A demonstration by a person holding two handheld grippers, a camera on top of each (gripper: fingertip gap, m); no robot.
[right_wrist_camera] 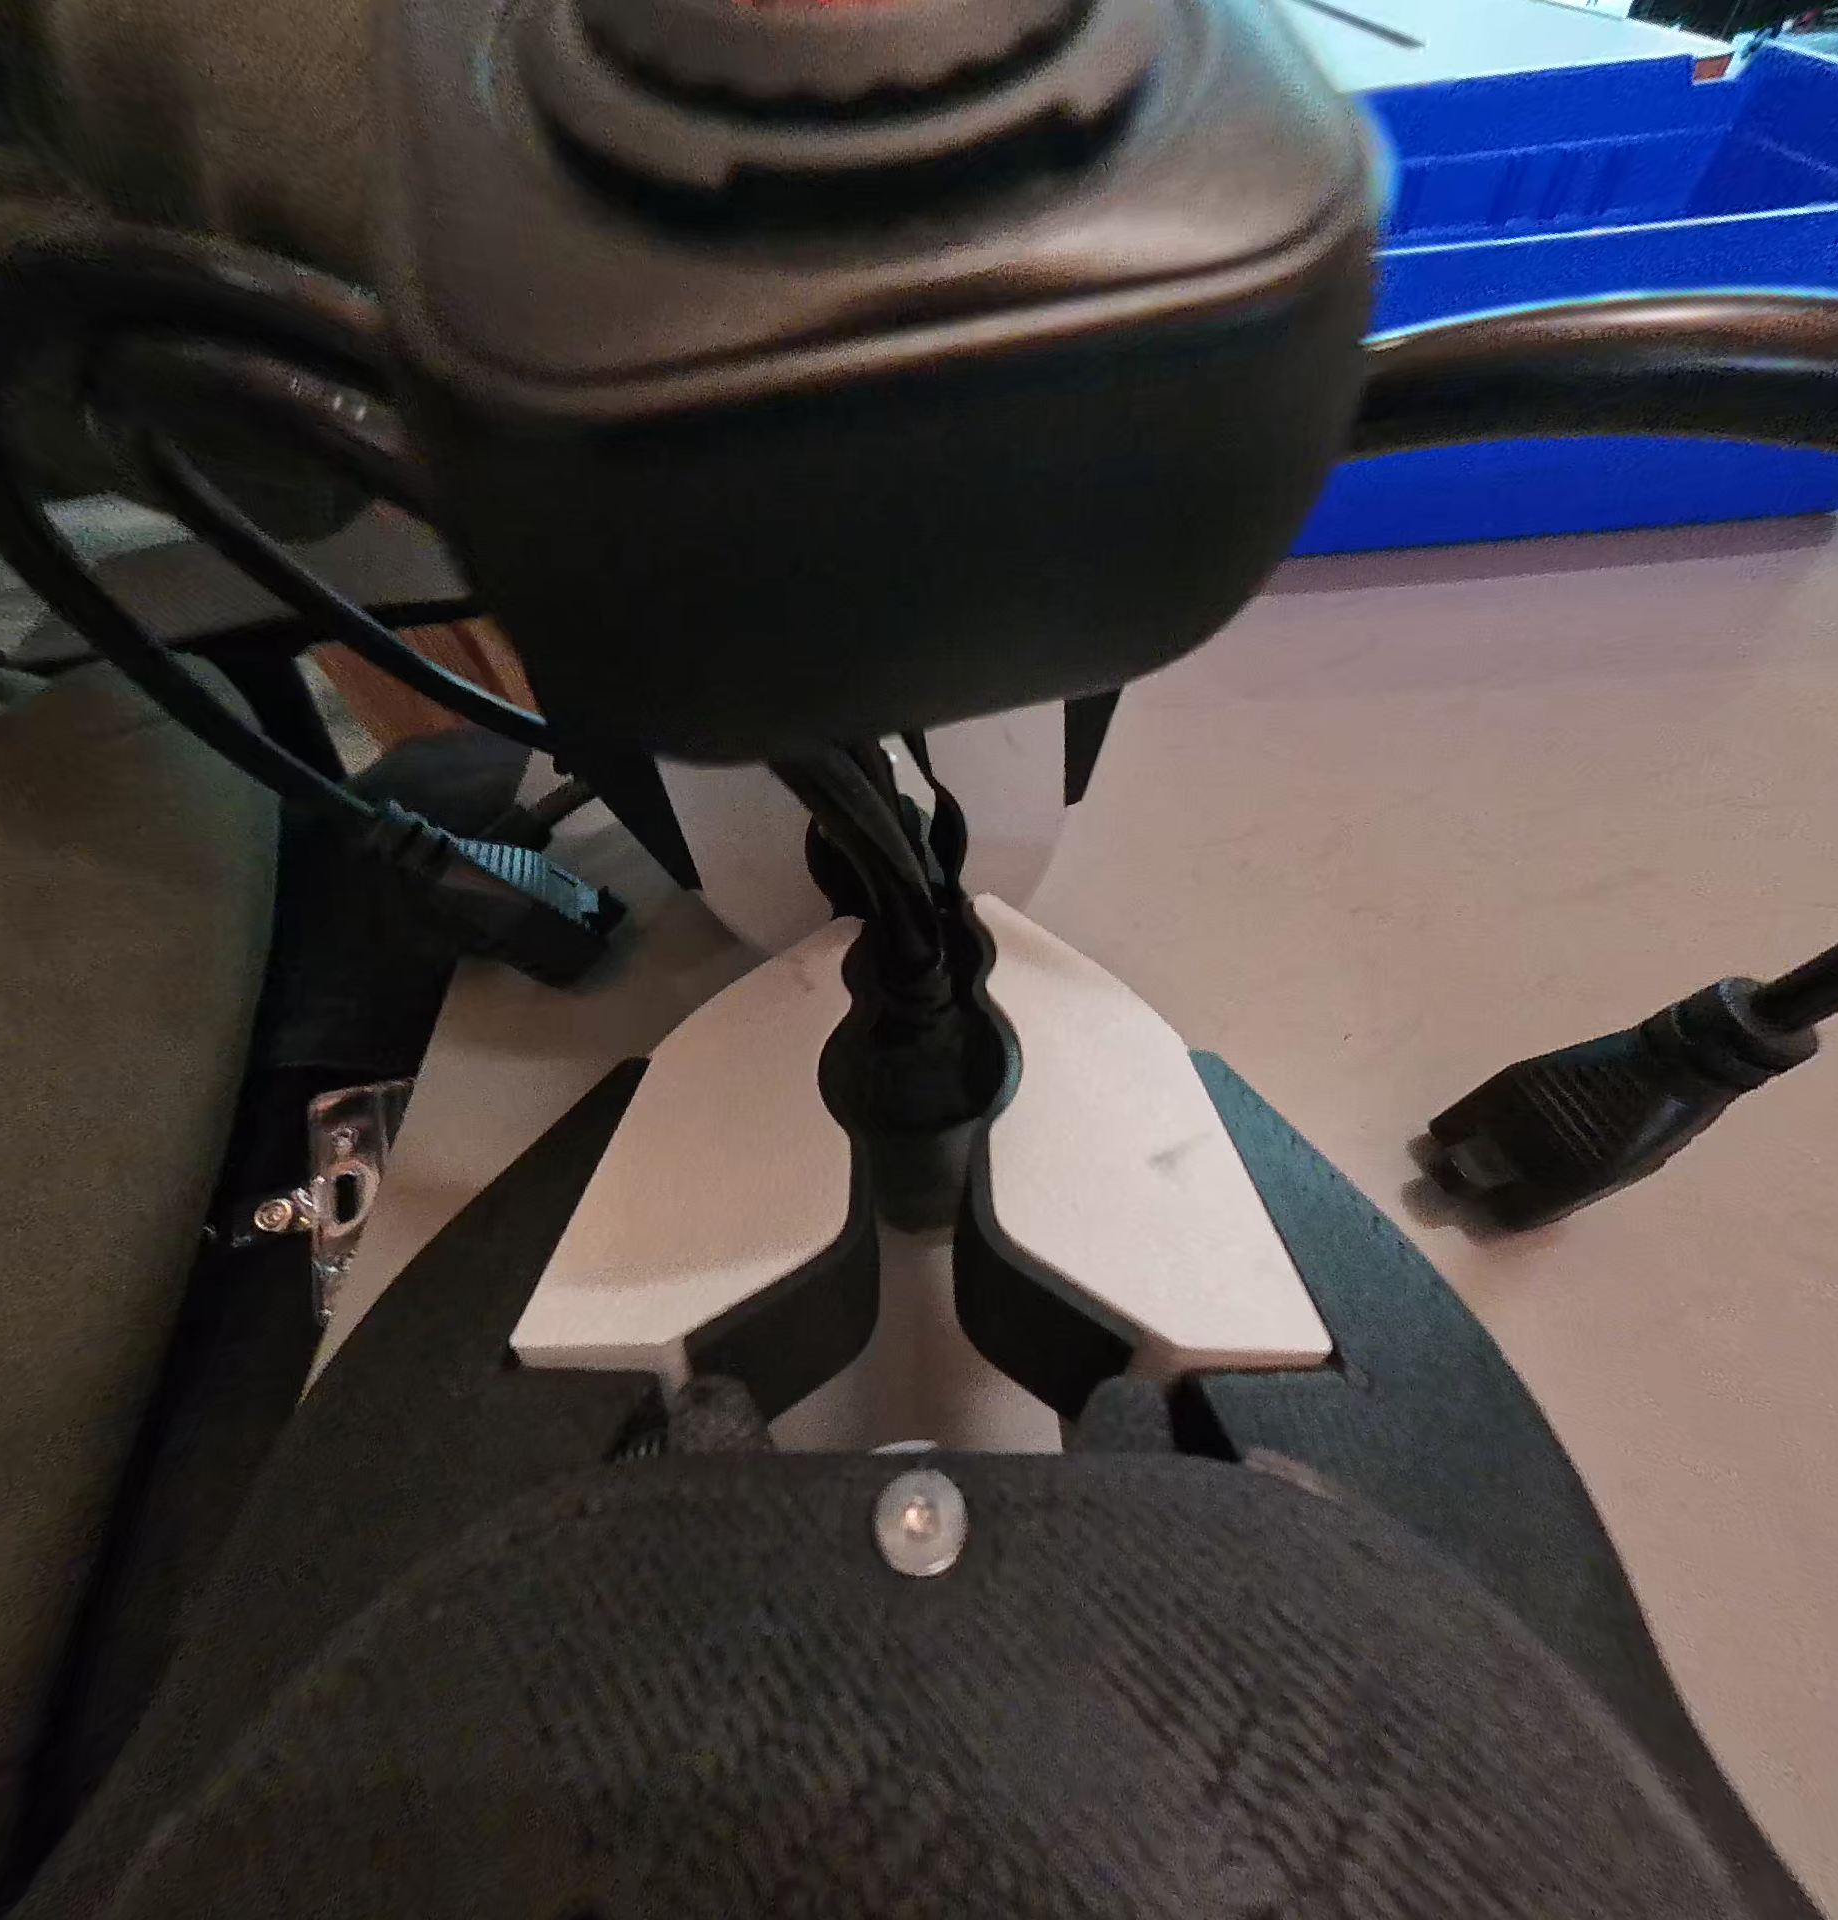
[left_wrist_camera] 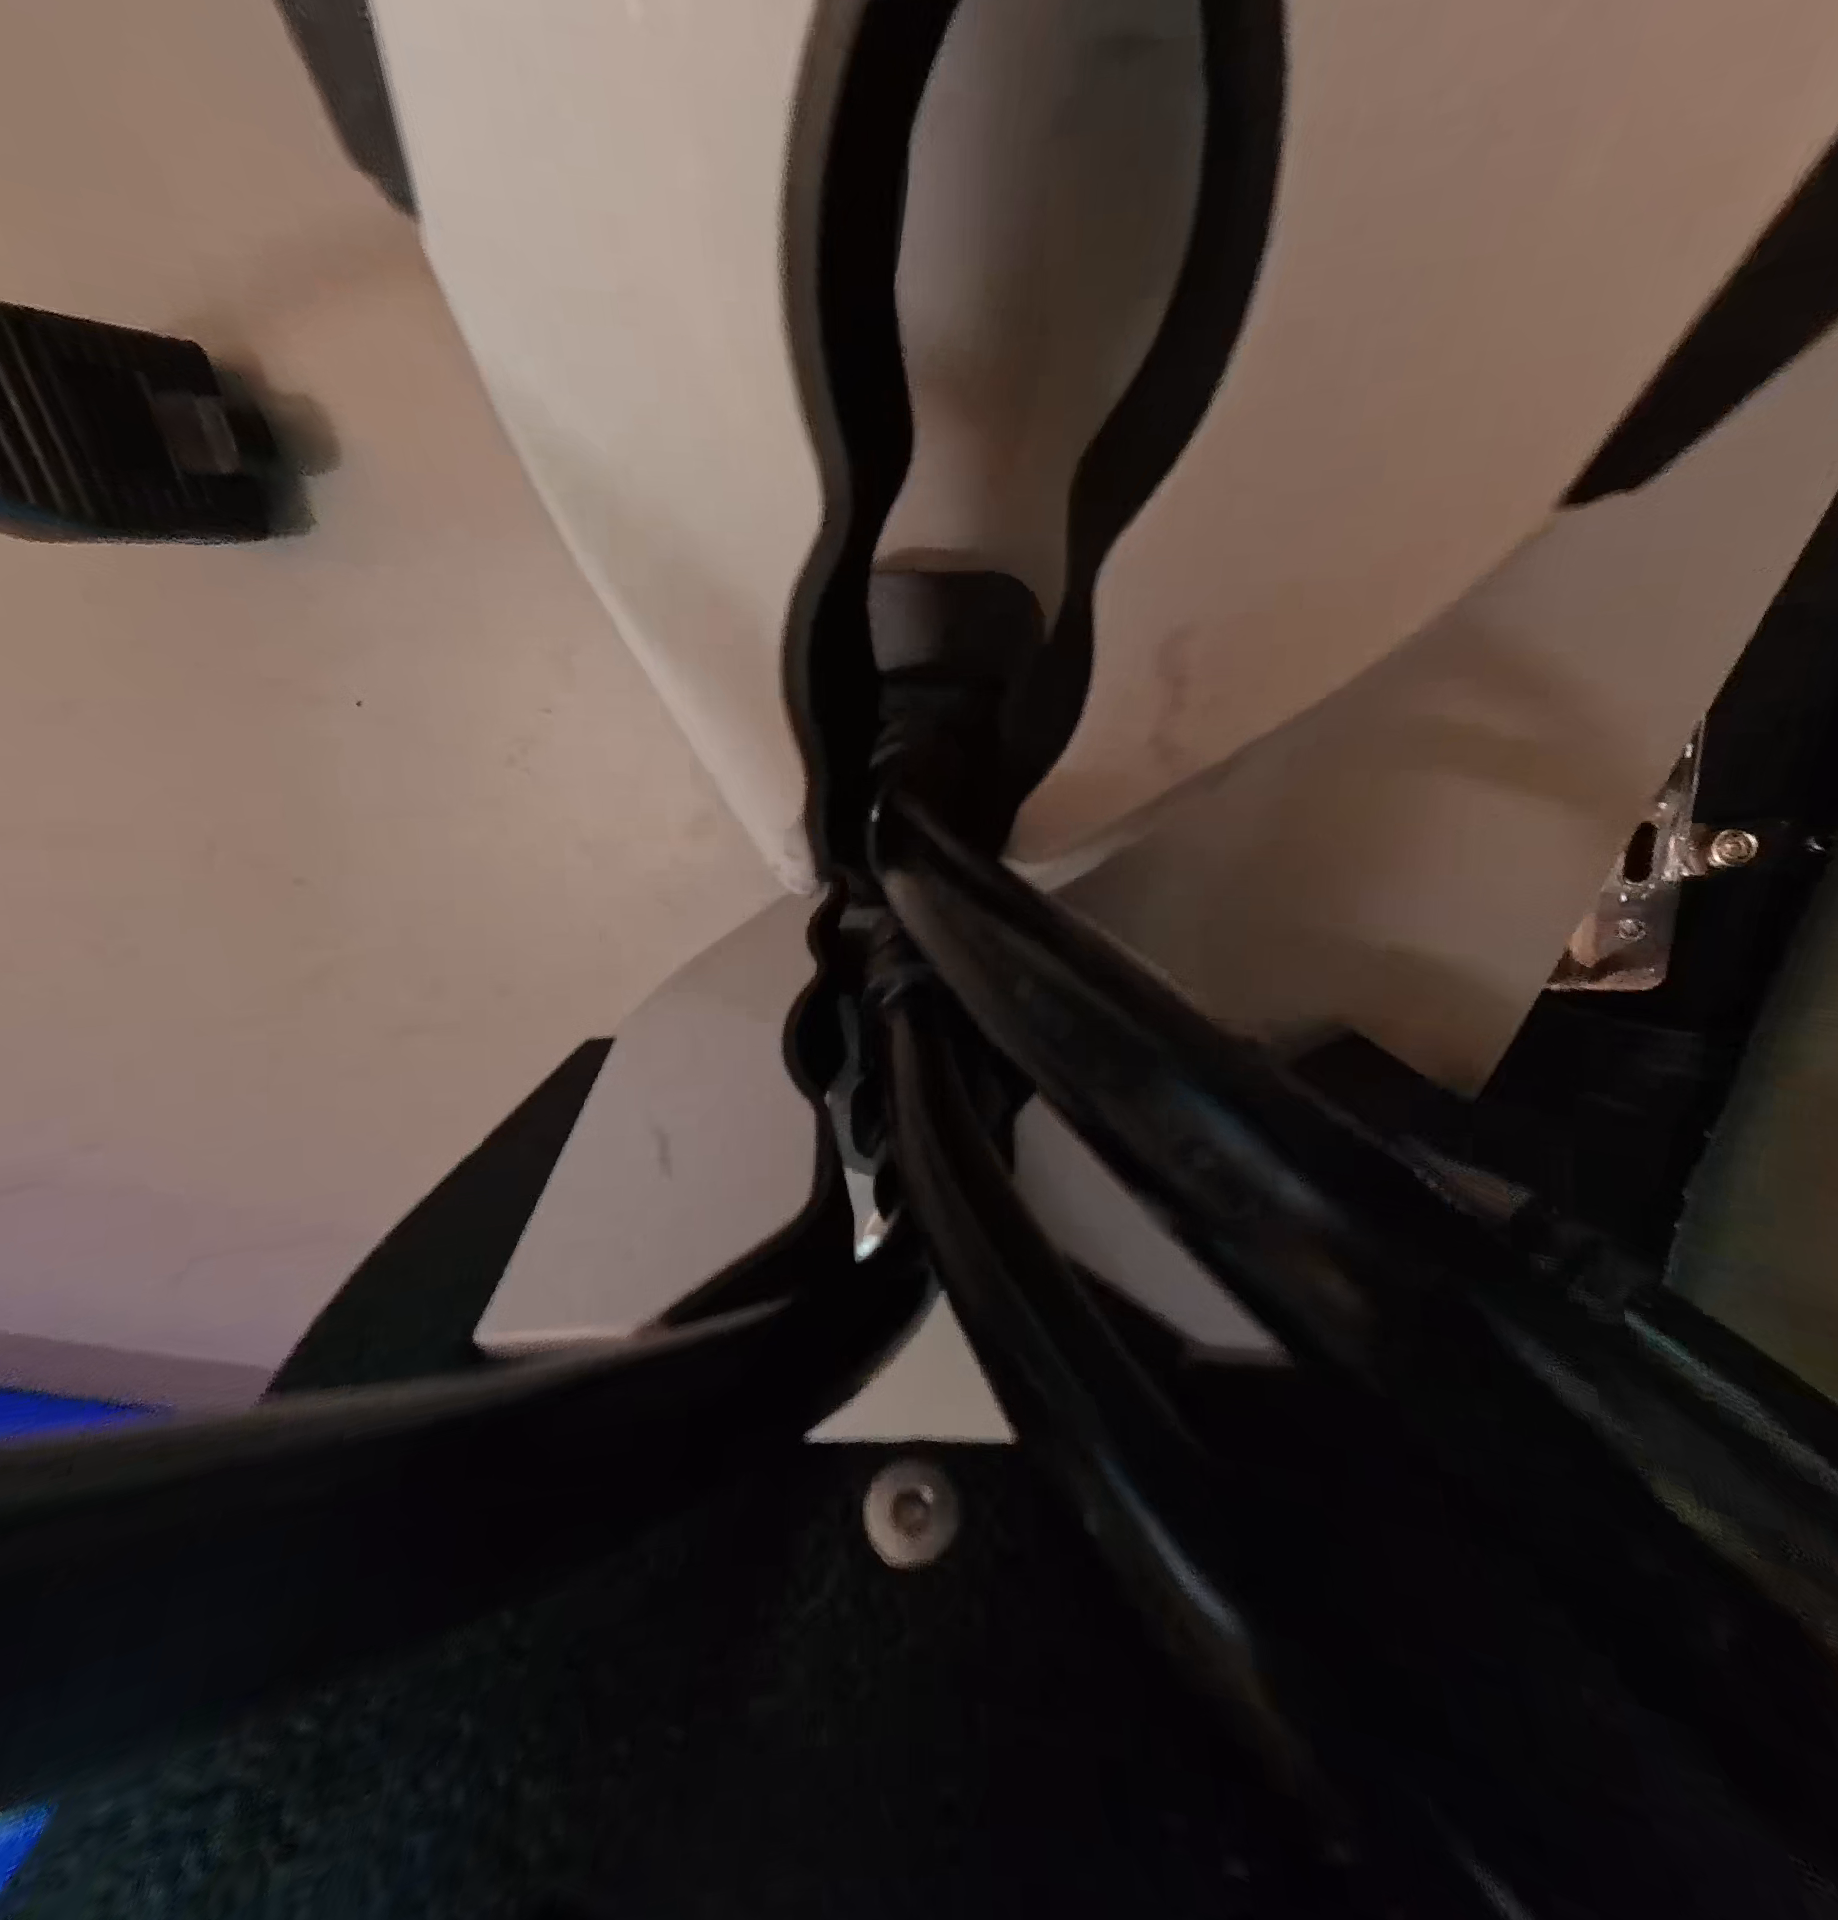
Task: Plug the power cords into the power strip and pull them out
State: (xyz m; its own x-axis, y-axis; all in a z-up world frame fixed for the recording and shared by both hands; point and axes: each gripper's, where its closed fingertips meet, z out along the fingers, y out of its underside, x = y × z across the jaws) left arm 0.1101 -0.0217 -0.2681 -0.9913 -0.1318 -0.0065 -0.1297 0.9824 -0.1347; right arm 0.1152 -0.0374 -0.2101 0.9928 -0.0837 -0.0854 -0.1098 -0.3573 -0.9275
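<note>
My two grippers meet tip to tip over the beige table. My right gripper is shut on a black plug. The same plug shows in the left wrist view, between the right gripper's white fingers. My left gripper is shut on the black cords that run back from this plug. In the right wrist view the left gripper's dark camera body fills the top. I cannot make out a power strip.
A loose black plug lies on the table at the right, another at the left; one also shows in the left wrist view. A blue bin stands behind. A dark frame with a metal bracket borders the table.
</note>
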